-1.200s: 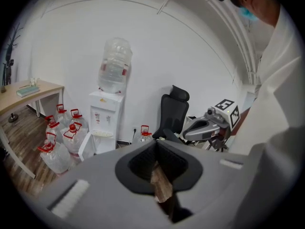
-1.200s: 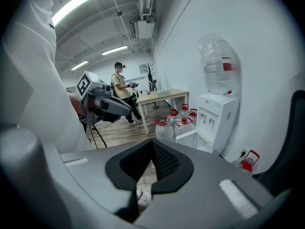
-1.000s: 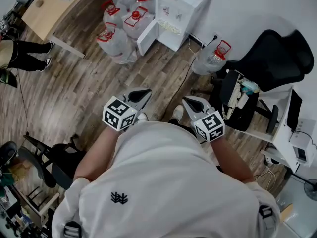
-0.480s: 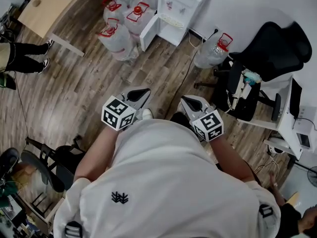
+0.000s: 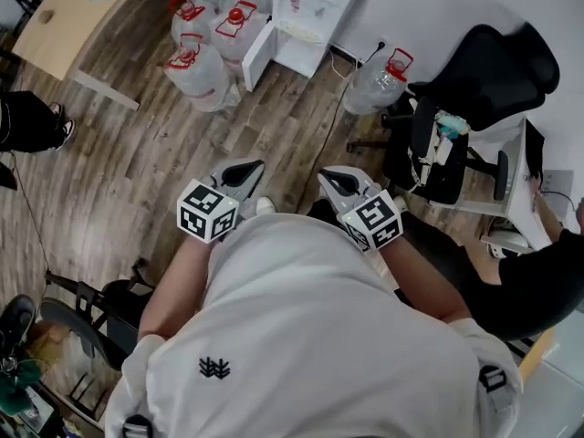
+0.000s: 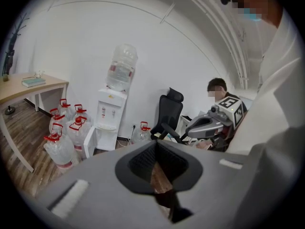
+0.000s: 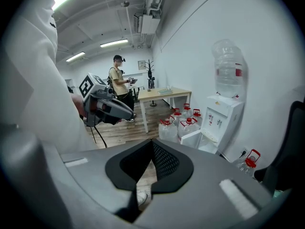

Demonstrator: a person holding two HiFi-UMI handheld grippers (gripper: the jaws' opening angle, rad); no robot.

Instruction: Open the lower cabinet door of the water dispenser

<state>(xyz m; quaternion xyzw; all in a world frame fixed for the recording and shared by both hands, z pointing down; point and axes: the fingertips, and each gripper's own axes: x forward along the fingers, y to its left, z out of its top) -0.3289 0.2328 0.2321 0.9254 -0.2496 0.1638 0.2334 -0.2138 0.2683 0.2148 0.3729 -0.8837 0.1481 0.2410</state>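
**Head view: dispenser drifts up-frame, door already open**

We hold the left gripper [image 5: 239,168] and the right gripper [image 5: 332,180] out in front of our chest. Each has its jaws pressed together with nothing between them. The water dispenser [image 5: 308,7] stands against the wall, well ahead of us. Its lower cabinet door [image 5: 257,55] is swung open toward the water jugs [image 5: 195,65] on the wooden floor [image 5: 137,162]. Compared with a second ago, the dispenser and jugs sit higher and further left in the picture, and so does the office chair [image 5: 479,76]. A person in a black sleeve [image 5: 534,290] now shows at the right edge. Both grippers are well apart from the door.
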